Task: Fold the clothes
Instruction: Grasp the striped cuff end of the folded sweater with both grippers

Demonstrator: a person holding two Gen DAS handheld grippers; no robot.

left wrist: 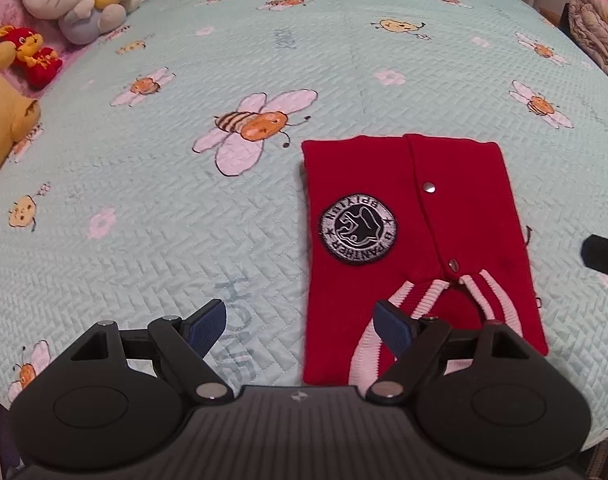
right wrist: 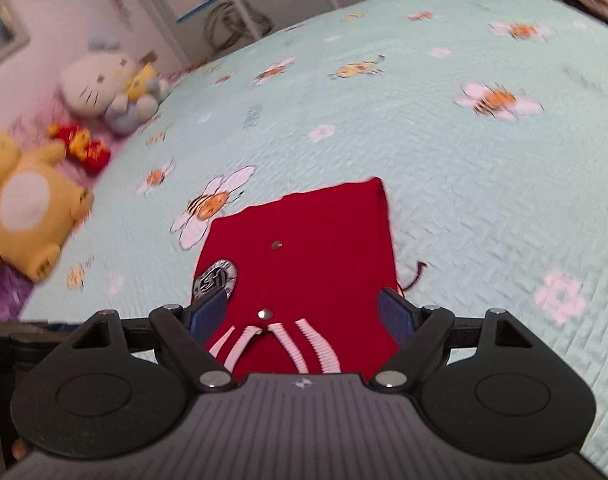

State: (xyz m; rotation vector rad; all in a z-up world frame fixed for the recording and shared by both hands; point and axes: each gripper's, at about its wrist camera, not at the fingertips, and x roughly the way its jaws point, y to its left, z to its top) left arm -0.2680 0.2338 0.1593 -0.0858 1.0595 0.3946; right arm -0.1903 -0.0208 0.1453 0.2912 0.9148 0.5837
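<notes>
My left claw (left wrist: 299, 326) hung wide open and empty over the bed (left wrist: 263, 60), its right finger above the near edge of the folded red jacket (left wrist: 416, 216), which lay flat on the bee-print quilt. My right claw (right wrist: 304, 316) was equally spread, holding nothing, straddling the jacket's striped collar (right wrist: 291, 340).
</notes>
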